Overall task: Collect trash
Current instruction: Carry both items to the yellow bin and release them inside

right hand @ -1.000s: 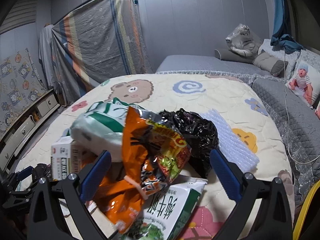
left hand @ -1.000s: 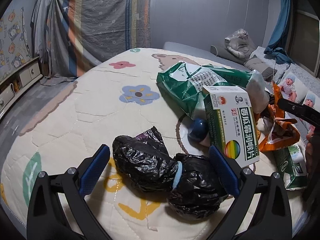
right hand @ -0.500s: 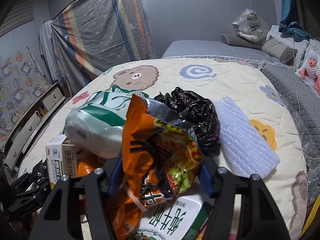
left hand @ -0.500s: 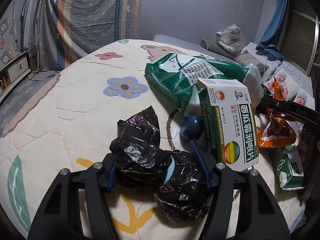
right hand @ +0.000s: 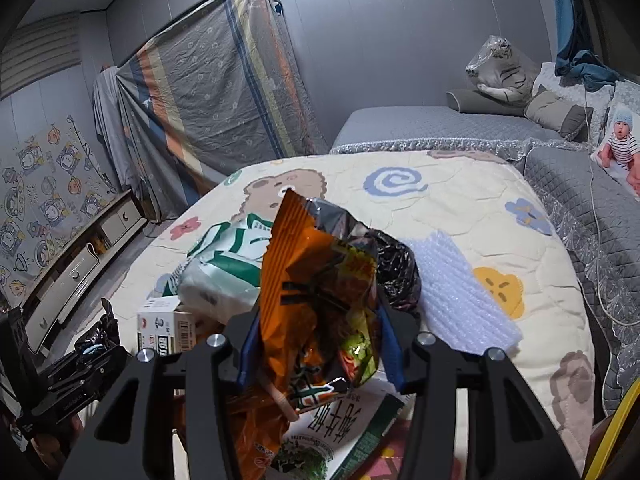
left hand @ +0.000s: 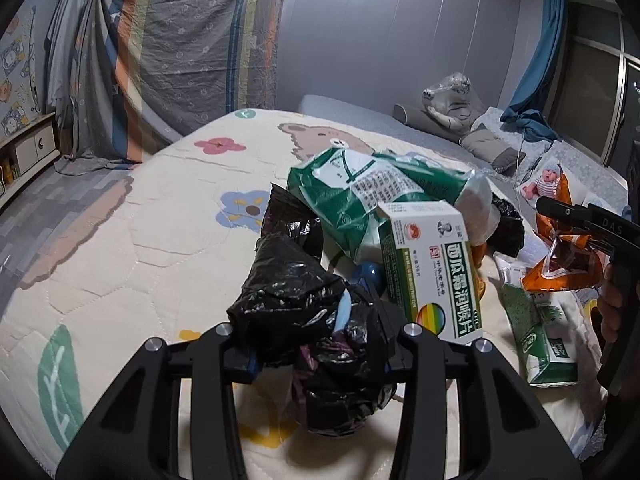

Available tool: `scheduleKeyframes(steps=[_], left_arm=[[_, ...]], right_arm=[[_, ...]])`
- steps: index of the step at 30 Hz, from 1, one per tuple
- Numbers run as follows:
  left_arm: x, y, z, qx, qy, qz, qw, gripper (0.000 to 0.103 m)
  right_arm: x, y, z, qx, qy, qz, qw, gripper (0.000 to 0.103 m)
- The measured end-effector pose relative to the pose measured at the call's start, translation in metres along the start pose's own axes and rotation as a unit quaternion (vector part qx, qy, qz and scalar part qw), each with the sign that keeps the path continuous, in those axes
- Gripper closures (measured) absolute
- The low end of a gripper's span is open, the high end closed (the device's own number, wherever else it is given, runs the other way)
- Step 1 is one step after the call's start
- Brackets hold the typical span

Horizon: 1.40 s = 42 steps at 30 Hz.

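Both grabbers have just been closing and each has something pinched now. In the lower middle of the left wrist view, the left gripper (left hand: 318, 354) is squeezed in on a crumpled black plastic bag (left hand: 308, 320), which bulges out above and below the jaws. Lower middle of the right wrist view, the right gripper (right hand: 318, 354) is clamped on an orange snack wrapper (right hand: 316, 292) that stands up tall between the blue pads.

What I'd worry about — both are slippery film held by a fold. The black bag hangs heavy under the jaws, so a quick swing could let it slide out. The wrapper looks like it's caught only low down, and it could pull free or drag the green-and-white packet (right hand: 320, 436) lying under it.

Further up, right of center in the left view, the green-and-white box (left hand: 436, 272) leans on the pile just beside the black bag, so lifting the bag might tip it over.

Writing: the box has big Chinese characters down its face and a rainbow oval. I can't read the brand. The green bag (left hand: 360, 192) behind it has a block of small print, too fine to read. The other grabber at the right edge shows "DAS". All of it sits on the cartoon quilt (left hand: 120, 260).
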<state>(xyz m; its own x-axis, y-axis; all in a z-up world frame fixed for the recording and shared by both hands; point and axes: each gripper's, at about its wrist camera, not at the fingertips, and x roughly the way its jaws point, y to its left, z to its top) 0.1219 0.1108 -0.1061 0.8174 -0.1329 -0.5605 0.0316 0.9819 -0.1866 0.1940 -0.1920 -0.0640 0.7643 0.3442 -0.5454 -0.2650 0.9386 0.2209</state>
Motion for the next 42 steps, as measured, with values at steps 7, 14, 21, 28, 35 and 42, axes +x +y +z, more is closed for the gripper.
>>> scheduleKeyframes(steps=[7,14,21,28,35,42], left_arm=[[-0.026,-0.014,0.019,0.022,-0.032,-0.011,0.9992,0.064],[-0.022,-0.062,0.042,0.055,-0.045,-0.056,0.9959,0.064],[-0.009,-0.138,0.055,0.101,-0.05,-0.116,0.9868,0.064],[0.005,-0.216,0.058,0.143,-0.041,-0.18,0.9723,0.064],[0.022,-0.294,0.052,0.178,-0.023,-0.24,0.9539,0.064],[0.033,-0.365,0.024,0.213,0.002,-0.292,0.9322,0.064]], right_arm=[[-0.034,-0.011,0.005,0.002,-0.028,-0.005,1.0,0.057],[-0.072,-0.039,0.008,0.01,-0.061,-0.044,0.997,0.057],[-0.108,-0.086,0.004,0.033,-0.087,-0.097,0.991,0.057],[-0.149,-0.137,-0.009,0.061,-0.108,-0.16,0.979,0.057],[-0.189,-0.189,-0.033,0.092,-0.116,-0.232,0.961,0.057],[-0.224,-0.235,-0.068,0.124,-0.108,-0.305,0.938,0.057]])
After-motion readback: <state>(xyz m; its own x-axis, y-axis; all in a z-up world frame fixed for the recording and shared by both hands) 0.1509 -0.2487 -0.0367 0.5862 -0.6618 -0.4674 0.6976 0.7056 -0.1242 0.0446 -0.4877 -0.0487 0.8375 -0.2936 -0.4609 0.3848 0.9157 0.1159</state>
